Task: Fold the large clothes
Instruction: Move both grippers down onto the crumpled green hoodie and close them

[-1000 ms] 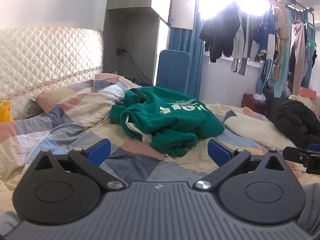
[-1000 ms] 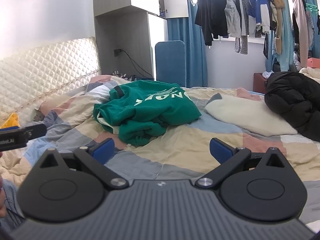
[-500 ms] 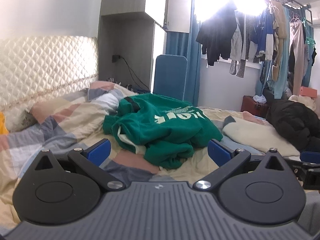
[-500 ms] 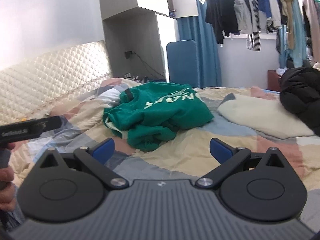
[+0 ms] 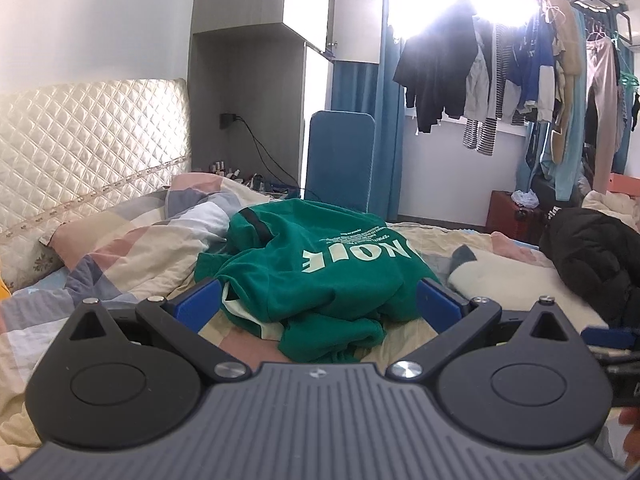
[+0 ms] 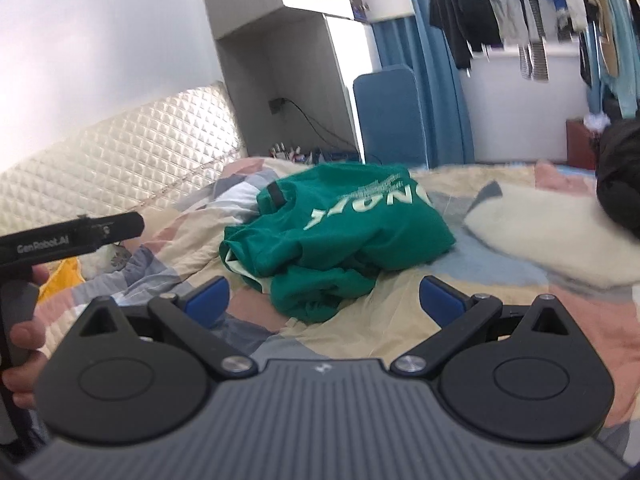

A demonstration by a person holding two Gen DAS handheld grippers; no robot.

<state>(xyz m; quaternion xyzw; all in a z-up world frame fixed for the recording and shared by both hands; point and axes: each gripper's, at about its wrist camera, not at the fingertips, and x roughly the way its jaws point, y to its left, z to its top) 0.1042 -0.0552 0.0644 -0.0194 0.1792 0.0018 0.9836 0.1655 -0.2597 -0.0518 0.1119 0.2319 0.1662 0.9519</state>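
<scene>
Bed (image 5: pixel 120 264): covered by a patchwork quilt in cream, pink and grey; serves as the folding surface, so carries everything below.
Black jacket (image 5: pixel 592 256): heaped well to the right of the green sweatshirt, by the bed's edge; out of the way, likely waiting its turn.
Cream pillow (image 5: pixel 504 276): between the green sweatshirt and the black jacket, lying flat.
Green sweatshirt (image 5: pixel 320 268): crumpled in a loose pile near the middle of the bed, pale lettering upside down on top, a pale lining showing at its near-left edge; not yet spread, so judged the first garment to fold.
Left gripper (image 5: pixel 318 300): jaws spread wide, nothing between them; hovers just short of the green sweatshirt's near edge, lined up with the pile, probably to pick a hem.
Right gripper (image 6: pixel 324 298): jaws likewise wide apart and empty; held near the green sweatshirt's front fold, slightly right of it, apart from the cloth.
Step in hand: approach, no grasp made; folding judged not begun.
</scene>
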